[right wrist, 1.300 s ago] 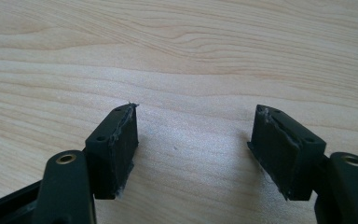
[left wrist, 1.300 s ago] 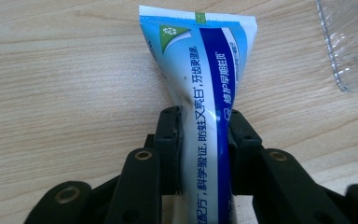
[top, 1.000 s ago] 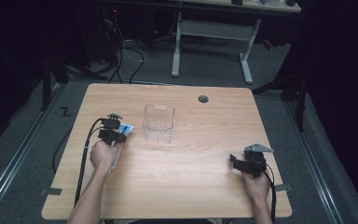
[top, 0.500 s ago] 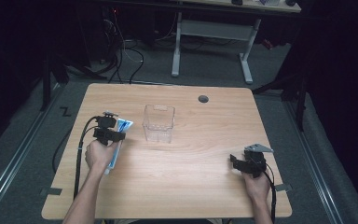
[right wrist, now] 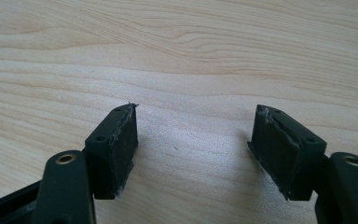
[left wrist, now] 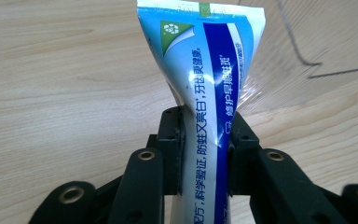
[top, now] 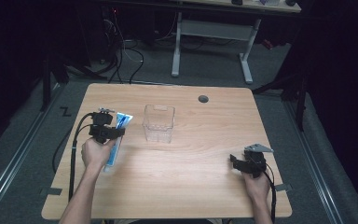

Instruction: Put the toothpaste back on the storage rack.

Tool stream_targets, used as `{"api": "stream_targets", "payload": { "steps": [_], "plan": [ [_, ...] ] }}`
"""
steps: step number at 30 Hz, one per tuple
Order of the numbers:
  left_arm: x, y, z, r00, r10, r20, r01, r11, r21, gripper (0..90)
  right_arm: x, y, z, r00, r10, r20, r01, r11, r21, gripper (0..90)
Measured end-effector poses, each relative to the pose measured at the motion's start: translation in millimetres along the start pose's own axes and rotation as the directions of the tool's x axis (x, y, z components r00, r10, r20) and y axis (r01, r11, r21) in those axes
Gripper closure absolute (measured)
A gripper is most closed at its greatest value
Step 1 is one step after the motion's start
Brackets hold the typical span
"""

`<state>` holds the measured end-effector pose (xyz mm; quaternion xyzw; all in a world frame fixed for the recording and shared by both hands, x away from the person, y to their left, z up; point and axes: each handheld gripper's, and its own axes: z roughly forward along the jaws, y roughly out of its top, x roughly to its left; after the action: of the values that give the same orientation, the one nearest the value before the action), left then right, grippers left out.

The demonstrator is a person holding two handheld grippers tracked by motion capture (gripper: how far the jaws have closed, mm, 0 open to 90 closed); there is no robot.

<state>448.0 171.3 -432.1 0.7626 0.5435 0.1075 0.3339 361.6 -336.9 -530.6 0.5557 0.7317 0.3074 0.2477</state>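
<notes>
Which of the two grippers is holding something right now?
The left gripper, clamped on the blue toothpaste tube. The right gripper stands open with nothing between its jaws.

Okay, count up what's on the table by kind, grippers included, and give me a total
Toothpaste tubes: 1, the blue and white tube, held in the left gripper
Clear plastic containers: 1, the clear container
Grippers: 2, with the right gripper open
Total: 4
</notes>
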Motion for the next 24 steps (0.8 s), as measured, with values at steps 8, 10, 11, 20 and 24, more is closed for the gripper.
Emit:
{"api": "stream_targets", "payload": {
  "steps": [8,10,11,20,24],
  "plan": [
    [-2.1,1.8,-5.9,0.9992,-0.012,0.039,0.014,0.9984,-0.055,72.5,0.0,0.0,0.0,1.0000,0.000,0.000,0.000,1.000,0.000,31.8],
    [-5.1,3.3,-6.3,0.9992,0.000,0.040,0.003,0.9981,-0.061,72.5,0.1,0.0,-0.1,1.0000,0.001,0.000,-0.001,1.000,0.001,31.7],
    [-6.9,4.2,-6.8,0.9992,0.005,0.040,-0.002,0.9978,-0.067,72.6,0.1,0.0,0.0,1.0000,0.001,0.000,-0.001,1.000,0.001,31.8],
    [-18.4,14.0,-13.0,0.9948,0.033,0.097,-0.020,0.9916,-0.128,72.7,0.0,0.0,0.0,1.0000,0.000,-0.001,0.000,1.000,0.000,31.7],
    [-24.9,19.8,-13.8,0.9938,0.054,0.098,-0.040,0.9896,-0.138,72.7,0.0,0.0,0.0,1.0000,0.000,-0.001,0.000,1.000,0.000,31.6]
  ]
}}
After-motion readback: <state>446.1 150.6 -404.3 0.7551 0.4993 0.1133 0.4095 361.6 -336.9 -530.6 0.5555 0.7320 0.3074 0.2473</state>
